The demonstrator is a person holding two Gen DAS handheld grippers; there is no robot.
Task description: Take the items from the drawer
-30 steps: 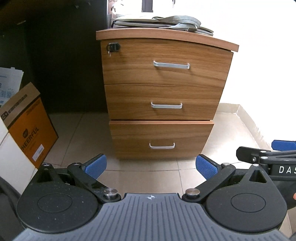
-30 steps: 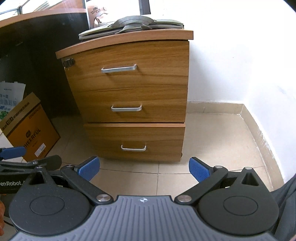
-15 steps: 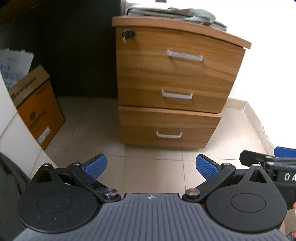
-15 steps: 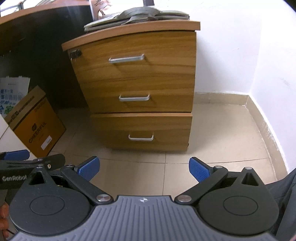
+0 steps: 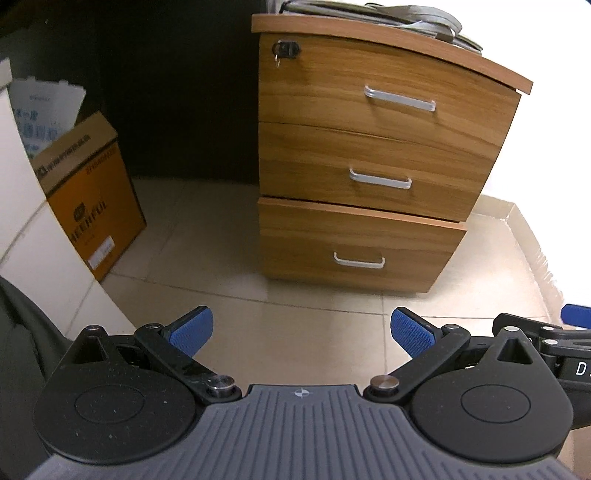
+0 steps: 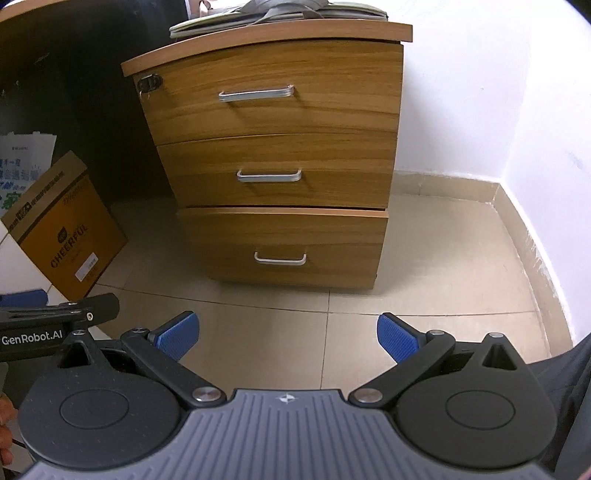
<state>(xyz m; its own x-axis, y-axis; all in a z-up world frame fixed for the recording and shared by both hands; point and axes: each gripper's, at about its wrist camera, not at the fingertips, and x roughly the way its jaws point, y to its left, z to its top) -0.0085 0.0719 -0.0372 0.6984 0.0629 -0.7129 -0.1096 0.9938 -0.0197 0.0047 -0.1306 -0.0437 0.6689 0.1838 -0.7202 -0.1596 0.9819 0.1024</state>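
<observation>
- The left gripper (image 5: 301, 332) fills the bottom of its own view, its blue-padded fingers (image 5: 190, 328) spread wide apart with only bare floor between them.
- The right gripper (image 6: 288, 334) sits the same way at the bottom of its view, fingers (image 6: 397, 338) wide apart and holding nothing; its tip also shows at the right edge of the left view.
- Beige floor tiles (image 6: 258, 332) lie between both grippers and the cabinet, with nothing on them in that stretch.
- An orange cardboard box (image 6: 70, 229) printed "CHEERFUL" leans at the left of both views, beside a white panel (image 5: 33, 236), clear of the cabinet front.
- The wooden drawer cabinet (image 6: 280, 155) stands at centre, near a white wall corner (image 6: 506, 147) on the right.
- Its bottom drawer (image 6: 288, 247) juts slightly forward of the middle drawer (image 6: 277, 173) and top drawer (image 6: 273, 96); all three have metal bar handles.
- A lock with a key (image 5: 285, 50) sits at the upper left of the top drawer front.
- Grey folders and papers (image 6: 280, 14) lie on the cabinet top, at the top edge of the frame.
</observation>
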